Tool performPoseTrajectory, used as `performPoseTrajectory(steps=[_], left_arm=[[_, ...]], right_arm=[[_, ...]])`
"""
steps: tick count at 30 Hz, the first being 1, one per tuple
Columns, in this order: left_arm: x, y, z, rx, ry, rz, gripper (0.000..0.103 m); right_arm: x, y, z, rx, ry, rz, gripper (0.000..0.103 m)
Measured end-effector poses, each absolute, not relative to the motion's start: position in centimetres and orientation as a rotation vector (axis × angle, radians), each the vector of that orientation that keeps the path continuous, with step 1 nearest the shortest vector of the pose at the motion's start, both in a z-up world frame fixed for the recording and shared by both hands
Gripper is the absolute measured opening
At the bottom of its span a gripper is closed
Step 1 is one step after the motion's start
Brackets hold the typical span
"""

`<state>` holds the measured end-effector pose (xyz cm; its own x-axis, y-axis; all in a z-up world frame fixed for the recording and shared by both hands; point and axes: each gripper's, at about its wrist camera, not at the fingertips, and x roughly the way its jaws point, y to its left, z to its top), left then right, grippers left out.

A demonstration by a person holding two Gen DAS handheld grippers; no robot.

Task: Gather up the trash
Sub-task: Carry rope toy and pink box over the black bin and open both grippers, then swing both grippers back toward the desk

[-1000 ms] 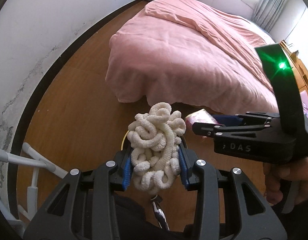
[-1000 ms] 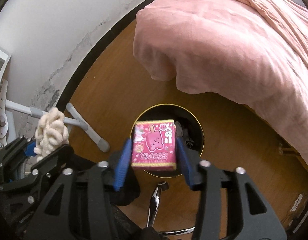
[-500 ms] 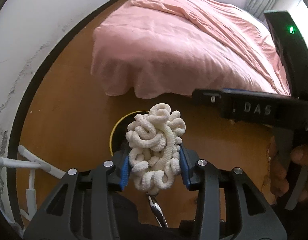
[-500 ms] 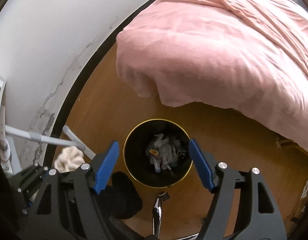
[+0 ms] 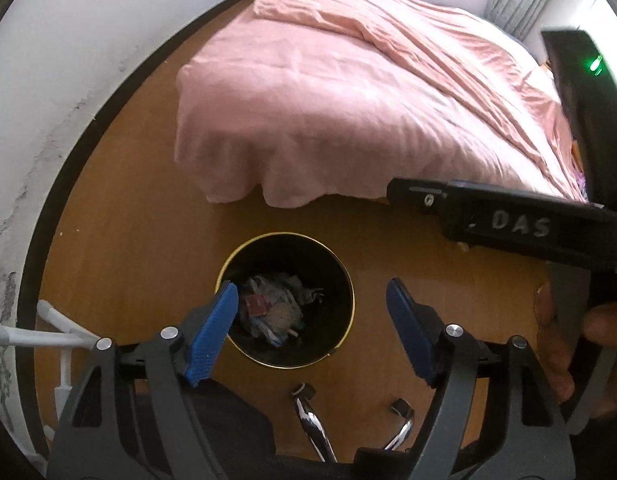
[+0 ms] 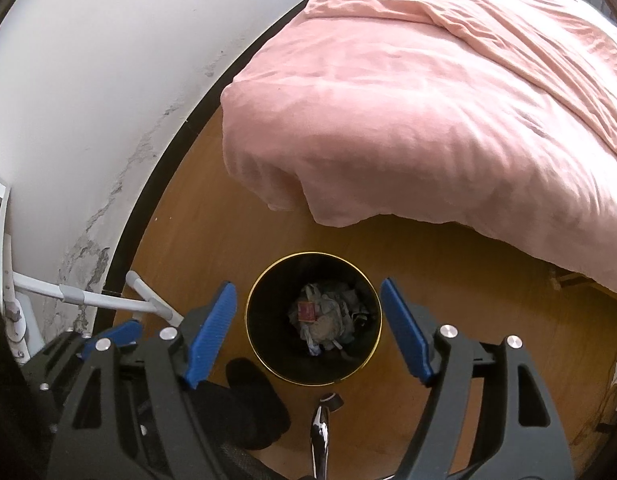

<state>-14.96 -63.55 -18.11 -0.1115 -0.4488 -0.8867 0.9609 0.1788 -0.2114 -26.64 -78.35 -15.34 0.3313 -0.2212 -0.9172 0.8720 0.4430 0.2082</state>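
Two grippers hang over a black waste bin with a gold rim, both with nothing between their blue-padded fingers. Nearest the left wrist camera, the left gripper [image 5: 312,328] has just been opening, and its fingers [image 5: 212,334] now stand wide apart and bare. The right gripper [image 6: 308,330] has likewise just been opening; its fingers [image 6: 406,330] are spread wide and bare, framing the bin's mouth in its own view. In the left view the right gripper's black body crosses the right side, with white letters "DAS" on it and a green light glowing higher up; the person's right hand [image 5: 556,344] grips its handle.

Below, chrome chair legs [image 5: 308,420] show at the lower edge. The waste bin [image 6: 255,344] stands on the wooden floor [image 6: 212,240], holding crumpled trash [image 6: 328,316]: pale wrappers, a beige woolly lump and a small pink box whose print is too small to read. A white metal stand [image 6: 92,298] reaches in from the left by the cracked white wall [image 6: 88,100]. Farther off, a bed with a pink duvet [image 6: 428,120] fills the upper right.
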Motion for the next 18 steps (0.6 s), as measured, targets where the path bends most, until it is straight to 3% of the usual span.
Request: performPoseTrajectory(steps=[6, 10, 18], left_arm=[[-13.1, -59.4, -12.9, 0.572, 0.967, -1.326, 0.085], [-11.0, -54.6, -9.1, 0.544, 0.887, -1.294, 0.085], [-2.1, -36.7, -1.2, 0.52, 0.666, -0.998, 0.088]], right_arm=[[-25.4, -77.1, -14.2, 0.782, 0.928, -0.779, 0.073], [-23.2, -75.0, -12.1, 0.688, 0.864, -0.713, 0.073], [-14.7, -66.4, -6.9, 0.486, 0.816, -0.425, 0.076]])
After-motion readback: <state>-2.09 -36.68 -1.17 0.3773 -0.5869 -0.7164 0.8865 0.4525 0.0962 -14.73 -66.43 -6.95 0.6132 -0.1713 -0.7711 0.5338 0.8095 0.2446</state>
